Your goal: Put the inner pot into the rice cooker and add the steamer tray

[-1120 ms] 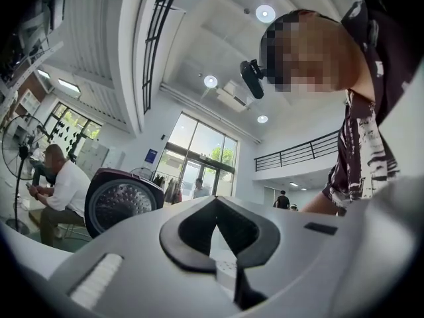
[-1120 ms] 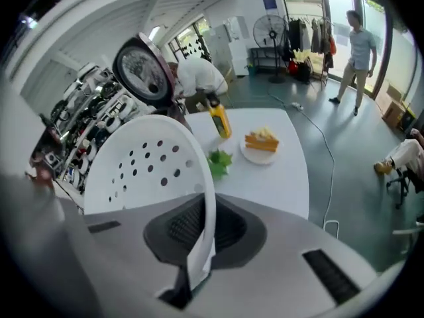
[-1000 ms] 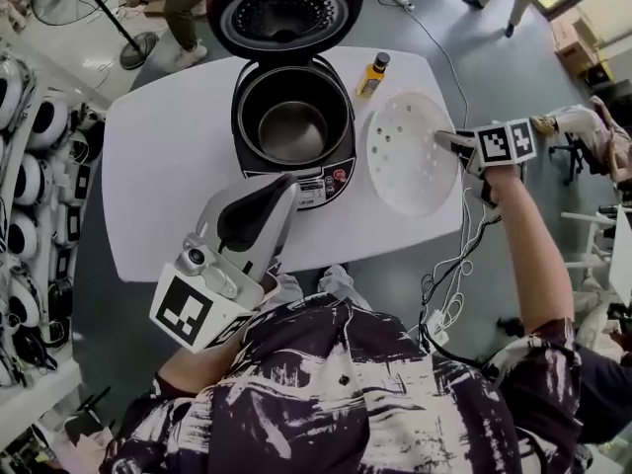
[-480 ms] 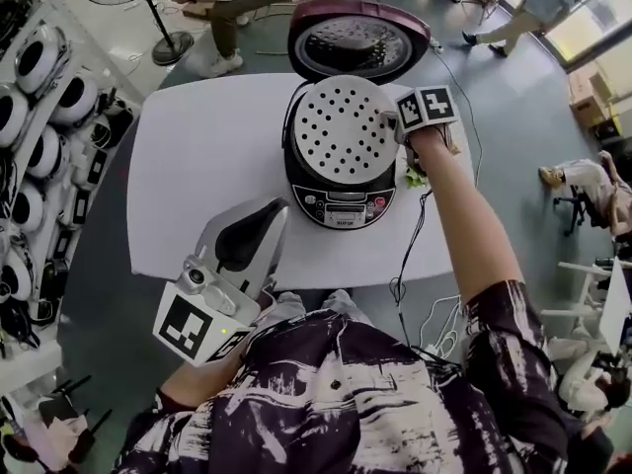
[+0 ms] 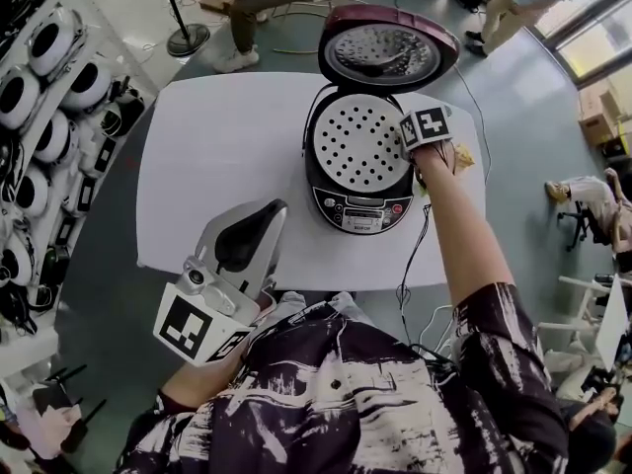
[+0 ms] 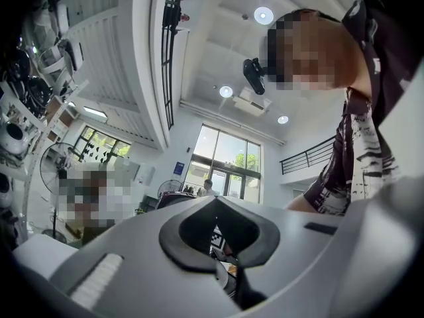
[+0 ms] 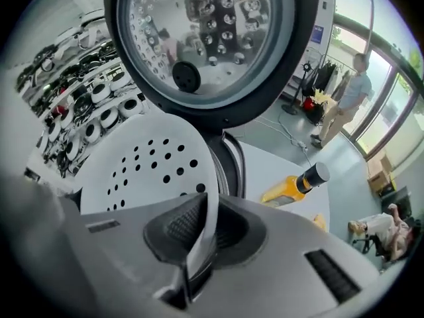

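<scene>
The dark rice cooker stands on the white table with its maroon lid swung up. A white perforated steamer tray lies across the cooker's mouth and hides the inner pot. My right gripper is at the tray's right edge, pointing steeply down, shut on the rim. In the right gripper view the thin tray runs edge-on between the pads of the right gripper, under the lid's shiny inside. My left gripper hangs back at the table's near edge, shut and holding nothing; the left gripper faces the room.
A yellow bottle with a dark cap lies on the table just right of the cooker. A cable drops off the table's front edge. Shelves of white appliances line the left side. People and a standing fan are beyond the table.
My right gripper carried the steamer tray from the table at the cooker's right over onto the cooker's mouth, then lowered it slightly. The left gripper has hardly shifted in the picture.
</scene>
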